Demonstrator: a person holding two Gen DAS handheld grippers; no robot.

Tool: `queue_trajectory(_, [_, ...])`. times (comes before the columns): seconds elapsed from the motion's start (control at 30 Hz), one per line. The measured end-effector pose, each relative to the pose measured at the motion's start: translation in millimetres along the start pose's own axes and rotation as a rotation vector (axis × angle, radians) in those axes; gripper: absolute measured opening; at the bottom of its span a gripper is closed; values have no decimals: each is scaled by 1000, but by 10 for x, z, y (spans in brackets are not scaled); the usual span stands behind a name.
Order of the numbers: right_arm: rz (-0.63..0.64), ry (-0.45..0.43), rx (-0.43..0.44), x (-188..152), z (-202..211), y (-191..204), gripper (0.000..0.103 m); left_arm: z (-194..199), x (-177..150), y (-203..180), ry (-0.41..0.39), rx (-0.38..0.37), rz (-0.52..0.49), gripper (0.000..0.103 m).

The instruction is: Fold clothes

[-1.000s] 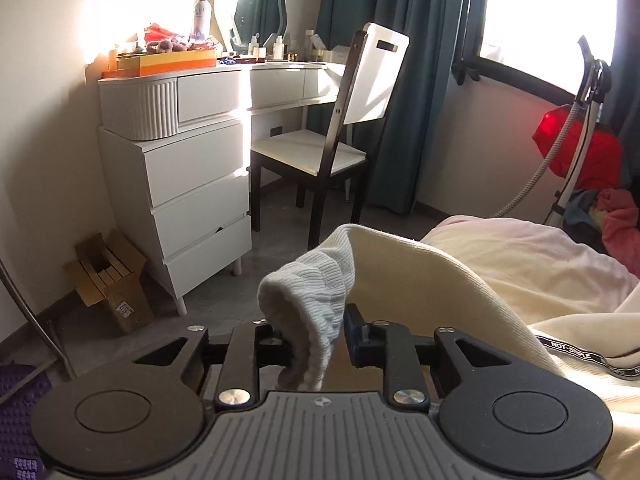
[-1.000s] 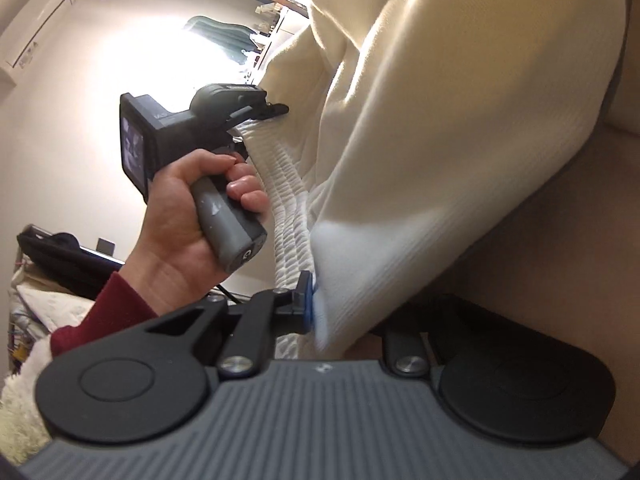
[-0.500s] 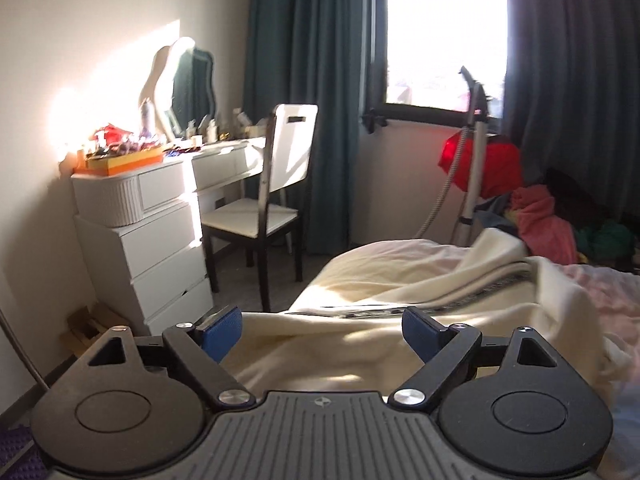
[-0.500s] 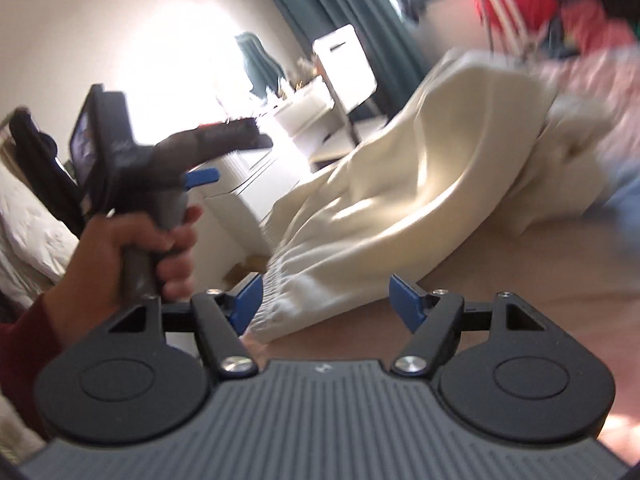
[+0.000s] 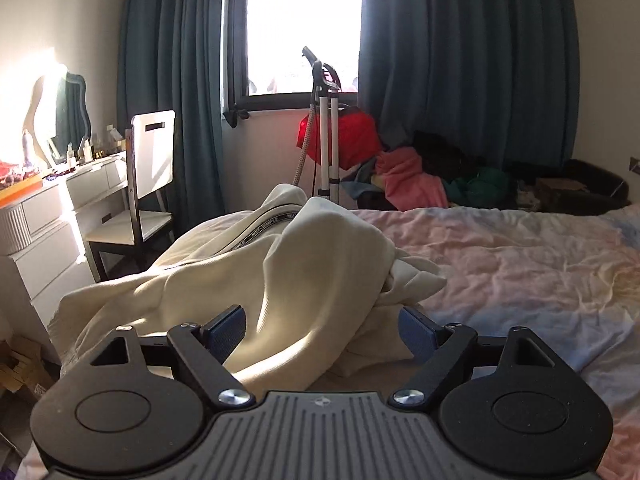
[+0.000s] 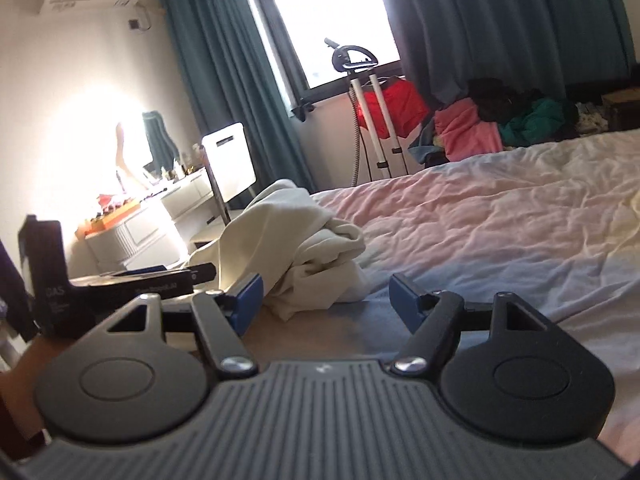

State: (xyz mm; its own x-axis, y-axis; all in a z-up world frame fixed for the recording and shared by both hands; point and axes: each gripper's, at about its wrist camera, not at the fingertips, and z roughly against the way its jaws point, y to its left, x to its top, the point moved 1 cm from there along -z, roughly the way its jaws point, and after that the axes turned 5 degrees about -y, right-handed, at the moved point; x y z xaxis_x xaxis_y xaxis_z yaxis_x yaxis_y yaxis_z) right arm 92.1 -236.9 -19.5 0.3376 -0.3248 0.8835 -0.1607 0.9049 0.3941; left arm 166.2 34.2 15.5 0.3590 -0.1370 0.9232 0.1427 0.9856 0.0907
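Left wrist view: the left tool [image 5: 320,326], jaws spread and gripping nothing, faces a crumpled cream garment [image 5: 256,280] heaped at the edge of the bed [image 5: 520,264].

Right wrist view: the right tool [image 6: 326,300], likewise spread and unloaded, points at the same garment [image 6: 304,248], with the left tool [image 6: 120,280] alongside. Risk: pinching the bunched layers could catch several plies, producing a skewed fold; the heap may also slide off the edge.

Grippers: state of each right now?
Left gripper: open, holding nothing; the garment lies between its jaws, ungripped.
Right gripper: open, holding nothing.
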Motion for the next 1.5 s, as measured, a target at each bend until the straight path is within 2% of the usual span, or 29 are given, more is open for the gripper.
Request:
queue_trajectory(0.13, [-77, 5, -39, -5, -102, -338, 73, -721, 260, -222, 9, 26, -107, 84])
queue_trajectory(0.27, [-102, 58, -101, -106, -363, -679, 73, -1516, 494, -530, 20, 31, -225, 81])
queue_trajectory(0.37, [-145, 98, -141, -195, -565, -939, 73, -2163, 582, -788, 55, 33, -355, 80])
queue_trajectory(0.43, [-172, 124, -164, -254, -702, -1102, 73, -2584, 616, -899, 129, 65, -397, 74])
queue_trajectory(0.5, [-193, 152, -167, -306, -848, -1207, 73, -2946, 622, -948, 221, 104, -402, 72])
queue_trajectory(0.6, [-258, 156, -154, -364, -1006, -1381, 73, -3236, 520, -993, 313, 153, -461, 69])
queue_trajectory(0.63, [-297, 152, -154, -386, -1047, -1452, 73, -3304, 475, -1017, 337, 165, -494, 64])
queue_trajectory(0.67, [-344, 151, -158, -412, -1093, -1527, 73, -3337, 425, -1037, 351, 176, -528, 51])
queue_trajectory(0.7, [-384, 153, -160, -434, -1127, -1585, 73, -3339, 380, -1047, 361, 183, -549, 45])
queue_trajectory(0.73, [-413, 151, -158, -452, -1147, -1624, 73, -3328, 358, -1051, 366, 187, -558, 33])
queue_trajectory(0.77, [-432, 151, -157, -466, -1158, -1649, 73, -3272, 371, -1041, 356, 188, -549, 19])
queue_trajectory(0.8, [-445, 149, -156, -476, -1161, -1664, 73, -3200, 396, -1027, 342, 187, -535, 16])
queue_trajectory(0.9, [-451, 132, -156, -474, -1113, -1648, 73, -2877, 512, -983, 270, 169, -477, 14])
queue_trajectory(0.97, [-440, 114, -160, -456, -1050, -1611, 73, -2521, 622, -950, 207, 141, -423, 13])
queue_trajectory(1.07, [-419, 76, -161, -408, -936, -1547, 72, -1825, 761, -949, 92, 75, -334, 13])
queue_trajectory(1.2, [-371, 27, -151, -319, -750, -1396, 72, -762, 744, -856, -48, -24, -205, 13])
queue_trajectory(1.33, [-316, 7, -124, -277, -526, -1217, 72, 149, 245, -689, -139, -92, -114, 13])
queue_trajectory(1.43, [-303, 5, -79, -288, -369, -1091, 72, 478, -288, -442, -81, -116, 25, 13])
queue_trajectory(1.5, [-310, 16, -31, -323, -294, -1000, 65, 534, -652, -263, -6, -110, 106, 13])
